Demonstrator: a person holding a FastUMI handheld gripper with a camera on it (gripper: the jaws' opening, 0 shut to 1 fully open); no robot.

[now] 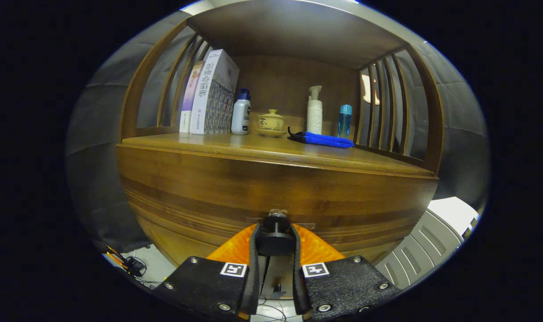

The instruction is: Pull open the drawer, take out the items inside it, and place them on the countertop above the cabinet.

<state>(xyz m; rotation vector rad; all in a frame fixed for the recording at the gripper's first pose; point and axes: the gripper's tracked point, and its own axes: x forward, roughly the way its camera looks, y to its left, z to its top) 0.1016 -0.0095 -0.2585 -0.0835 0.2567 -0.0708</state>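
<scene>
Left to right along the countertop above the cabinet: books at about 11 o'clock from the gripper, then a white bottle with a blue cap, a small lidded tea bowl on a saucer near 12, a pump bottle, a blue cloth lying flat at about 1 o'clock, a small blue bottle just behind it.

Lower down, straight ahead at 12 — the drawer front, wide and wooden, seemingly not yet drawn out. Dark round knob at its bottom middle, sitting between the fingers of the gripper. Fingers drawn in close on either side of the knob, apparently clamped on it, though contact on both sides hard to confirm.

Likely handling: a stiff, fairly heavy drawer, the knob small, hard and smooth — the only sensible place to hold. Best gripped behind its head and pulled straight back, level, to avoid slipping off. Contents hidden.
</scene>
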